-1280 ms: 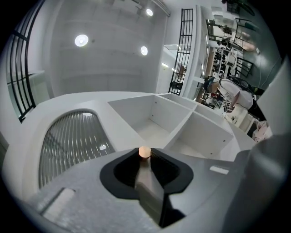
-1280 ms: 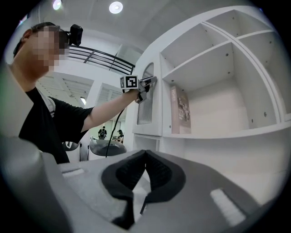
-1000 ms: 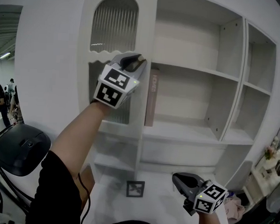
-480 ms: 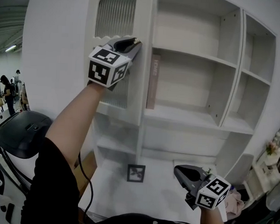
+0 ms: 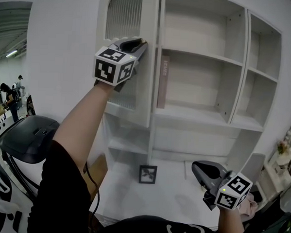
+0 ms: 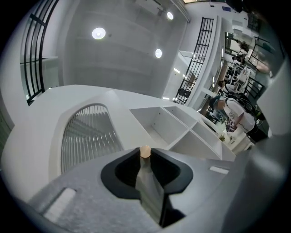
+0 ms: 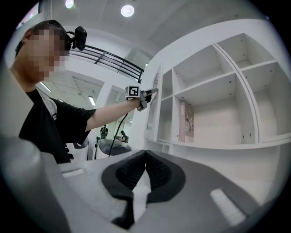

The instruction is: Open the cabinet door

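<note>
– While the left gripper (image 5: 138,43) has its jaws clamped on the free edge of the cabinet door (image 5: 146,89), what would you tell them to mind?

– The arc. That door looks hinged on its far left side and is already standing a little way off the cabinet (image 5: 245,70), up at the top left of the unit. I'd pull along a curve around the hinge, not straight back, or the edge may slide out of the pads.

– Is the grip good enough for that?

– From the left gripper view, the jaws pinch a thin panel edge, with a small pale knob (image 6: 145,151) sitting right at their tips. It's a narrow hold, so a slow, even swing is wiser than a tug. Let the wrist turn as the door turns.

– And the other one?

– The right gripper (image 7: 145,154) is low down, well apart from the door, jaws together on nothing. I'd leave it out of the door's path.

– Anything in the way?

– Only a book (image 5: 163,81) upright on the shelf (image 5: 199,114) just inside. The door swings away from it.
</note>
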Demonstrator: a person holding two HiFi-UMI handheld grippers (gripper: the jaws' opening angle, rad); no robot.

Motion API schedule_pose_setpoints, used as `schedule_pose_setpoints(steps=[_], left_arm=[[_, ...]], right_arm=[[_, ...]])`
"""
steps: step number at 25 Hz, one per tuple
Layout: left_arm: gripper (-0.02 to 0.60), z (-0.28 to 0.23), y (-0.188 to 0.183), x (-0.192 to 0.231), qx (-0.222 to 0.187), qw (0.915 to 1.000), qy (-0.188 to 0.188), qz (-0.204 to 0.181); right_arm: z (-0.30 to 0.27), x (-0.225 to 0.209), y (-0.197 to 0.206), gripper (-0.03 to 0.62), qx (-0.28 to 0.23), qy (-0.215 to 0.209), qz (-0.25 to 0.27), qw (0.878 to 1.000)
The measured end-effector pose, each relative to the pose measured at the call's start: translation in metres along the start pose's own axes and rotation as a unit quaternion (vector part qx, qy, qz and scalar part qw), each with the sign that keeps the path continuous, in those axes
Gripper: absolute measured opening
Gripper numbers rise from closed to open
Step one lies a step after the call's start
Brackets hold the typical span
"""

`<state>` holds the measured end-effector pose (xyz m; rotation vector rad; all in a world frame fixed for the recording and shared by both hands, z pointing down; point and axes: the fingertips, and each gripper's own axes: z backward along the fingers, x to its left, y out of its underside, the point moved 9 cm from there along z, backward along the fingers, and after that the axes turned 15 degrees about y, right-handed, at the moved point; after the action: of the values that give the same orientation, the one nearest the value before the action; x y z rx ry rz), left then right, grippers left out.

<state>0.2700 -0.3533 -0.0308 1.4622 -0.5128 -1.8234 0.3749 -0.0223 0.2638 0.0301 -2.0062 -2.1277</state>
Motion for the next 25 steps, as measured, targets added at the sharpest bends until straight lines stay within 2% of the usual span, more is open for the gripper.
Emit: schedule_pose_setpoints(steps=[10, 15, 25], left_arm=[[0.075, 0.021, -0.003, 0.003, -0.033, 0.999, 0.023, 0.018], [0.075, 0.032, -0.005, 0.009, -0.041, 0.9977, 0.051, 0.017], [0.075, 0.058, -0.007, 0.017, -0.078, 0.9926, 0.09, 0.024]], right_arm=[[-0.022, 0.053, -0.009, 0.002, -0.009, 0.005, -0.005, 1.0], [-0.037, 0.081, -0.01, 0.002, -0.018, 0.015, -0.02, 1.0], [-0.038, 0.13, -0.016, 0.002, -0.016, 0.061, -0.016, 0.998]])
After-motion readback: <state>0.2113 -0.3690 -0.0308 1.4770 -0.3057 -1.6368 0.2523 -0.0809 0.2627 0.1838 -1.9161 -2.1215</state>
